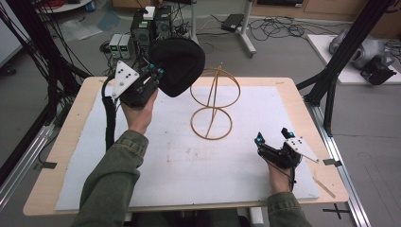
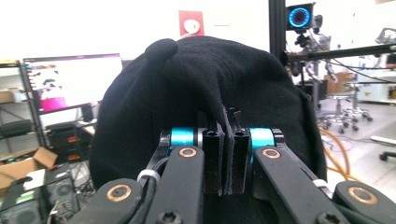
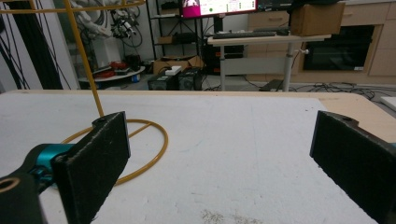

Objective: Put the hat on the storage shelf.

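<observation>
A black knit cap hangs in the air above the table's far left, held up by my left gripper, which is shut on its edge. From the left gripper view the cap bulges above the jaws, a fold of fabric pinched between them at my left gripper. A yellow wire stand, two rings on a post, rises at the table's middle, just right of the cap. My right gripper rests open near the front right, nothing between its pads; the stand's base ring lies ahead to its left.
A white mat covers the wooden table. Black frame posts flank the table. Computer boxes and cables sit on the floor beyond the far edge.
</observation>
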{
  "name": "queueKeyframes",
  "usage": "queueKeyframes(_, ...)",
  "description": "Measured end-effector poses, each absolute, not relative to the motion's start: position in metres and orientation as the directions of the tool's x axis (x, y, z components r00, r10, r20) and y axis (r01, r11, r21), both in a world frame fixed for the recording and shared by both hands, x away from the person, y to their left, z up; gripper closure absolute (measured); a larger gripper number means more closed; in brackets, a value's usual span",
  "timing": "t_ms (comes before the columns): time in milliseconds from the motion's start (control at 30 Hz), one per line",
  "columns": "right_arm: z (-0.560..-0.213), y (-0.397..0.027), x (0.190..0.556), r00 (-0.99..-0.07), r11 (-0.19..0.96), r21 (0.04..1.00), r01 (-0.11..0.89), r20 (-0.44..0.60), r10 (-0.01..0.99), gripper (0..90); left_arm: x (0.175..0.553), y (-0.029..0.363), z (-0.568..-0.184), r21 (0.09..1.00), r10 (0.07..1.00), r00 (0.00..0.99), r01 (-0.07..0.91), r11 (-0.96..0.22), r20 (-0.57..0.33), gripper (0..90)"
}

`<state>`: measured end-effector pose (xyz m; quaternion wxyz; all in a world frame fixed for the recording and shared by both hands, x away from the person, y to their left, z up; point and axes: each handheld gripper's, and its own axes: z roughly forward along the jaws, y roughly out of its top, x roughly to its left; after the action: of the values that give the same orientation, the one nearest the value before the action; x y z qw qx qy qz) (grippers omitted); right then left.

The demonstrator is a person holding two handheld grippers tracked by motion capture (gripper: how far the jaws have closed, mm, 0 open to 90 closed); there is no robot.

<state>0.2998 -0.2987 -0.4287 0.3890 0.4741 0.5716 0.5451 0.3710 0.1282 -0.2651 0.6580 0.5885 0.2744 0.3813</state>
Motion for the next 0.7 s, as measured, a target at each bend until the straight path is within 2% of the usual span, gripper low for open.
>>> queueKeyframes(700, -0.429, -0.297, 0.3, -0.28, -0.028, 0.991, 0.131, 0.064, 0.958, 4.0, 0.386, 0.075, -0.267, 0.989, 0.762, 0.641, -0.146, 0.006, 0.09, 87.7)
